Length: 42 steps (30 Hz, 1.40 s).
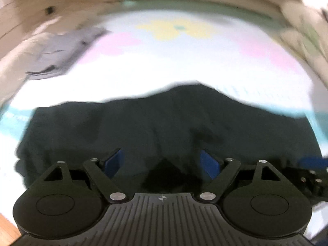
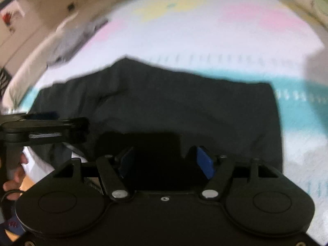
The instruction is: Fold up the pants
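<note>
Dark pants [image 1: 155, 123] lie in a folded, bunched heap on a pastel bed sheet [image 1: 184, 61]; they also show in the right wrist view [image 2: 174, 106]. My left gripper [image 1: 163, 163] is open, its blue pads [image 1: 111, 164] spread just above the near edge of the pants, with nothing between them. My right gripper [image 2: 166, 161] is open too, over the near edge of the pants, empty. The right gripper shows at the right edge of the left wrist view [image 1: 311, 170]. The left gripper shows at the left of the right wrist view [image 2: 45, 131].
A grey folded garment [image 1: 63, 53] lies at the far left of the bed, also in the right wrist view [image 2: 71, 41]. A wooden headboard or wall [image 1: 41, 2] runs behind the bed. Wooden floor [image 1: 8, 227] shows at the near left.
</note>
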Each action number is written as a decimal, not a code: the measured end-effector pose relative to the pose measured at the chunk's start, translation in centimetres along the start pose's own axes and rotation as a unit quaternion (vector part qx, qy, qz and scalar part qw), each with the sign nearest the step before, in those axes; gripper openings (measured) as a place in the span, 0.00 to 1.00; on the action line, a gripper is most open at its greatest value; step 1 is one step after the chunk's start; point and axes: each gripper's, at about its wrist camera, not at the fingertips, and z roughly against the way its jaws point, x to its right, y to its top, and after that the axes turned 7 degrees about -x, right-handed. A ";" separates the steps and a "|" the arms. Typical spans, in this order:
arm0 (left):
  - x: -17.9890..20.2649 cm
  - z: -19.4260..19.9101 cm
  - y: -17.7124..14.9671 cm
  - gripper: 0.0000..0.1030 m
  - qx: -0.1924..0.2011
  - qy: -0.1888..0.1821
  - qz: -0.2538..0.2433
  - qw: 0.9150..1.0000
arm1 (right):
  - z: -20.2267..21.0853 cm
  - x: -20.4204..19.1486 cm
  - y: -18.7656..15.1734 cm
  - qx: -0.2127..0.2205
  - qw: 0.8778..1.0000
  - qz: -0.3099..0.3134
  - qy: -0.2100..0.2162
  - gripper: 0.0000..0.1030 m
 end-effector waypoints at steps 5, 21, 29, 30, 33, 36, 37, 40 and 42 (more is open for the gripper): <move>-4.9 0.5 0.3 0.79 0.006 0.011 0.078 0.997 | 0.2 -0.7 0.5 0.024 1.000 -0.017 0.001 0.69; -15.5 0.5 -2.4 0.79 0.002 0.031 0.228 0.973 | -4.9 -7.9 1.8 -0.022 0.999 0.024 0.015 0.59; -19.4 0.1 -4.1 0.79 -0.014 0.039 0.270 0.962 | -6.8 -11.6 0.9 -0.055 0.994 0.096 -0.022 0.73; -19.6 -0.2 -4.5 0.79 -0.021 0.037 0.271 0.962 | -6.8 -11.7 0.8 -0.055 0.994 0.097 -0.023 0.74; -20.3 -1.4 -5.2 0.80 -0.040 0.015 0.287 0.957 | -6.8 -11.7 0.9 -0.057 0.994 0.093 -0.022 0.75; -20.1 -2.0 -4.8 0.85 -0.023 0.014 0.283 0.959 | -7.0 -11.8 1.1 -0.059 0.994 0.085 -0.019 0.75; -20.0 -2.2 -4.5 0.87 -0.018 0.010 0.277 0.961 | -7.0 -11.8 1.1 -0.059 0.995 0.084 -0.019 0.75; -19.4 -3.0 -3.6 0.88 -0.007 0.002 0.272 0.962 | -7.0 -11.8 1.0 -0.057 0.995 0.085 -0.019 0.75; -19.1 -3.3 -3.1 0.87 -0.004 -0.001 0.269 0.963 | -7.0 -11.9 1.0 -0.055 0.995 0.086 -0.019 0.75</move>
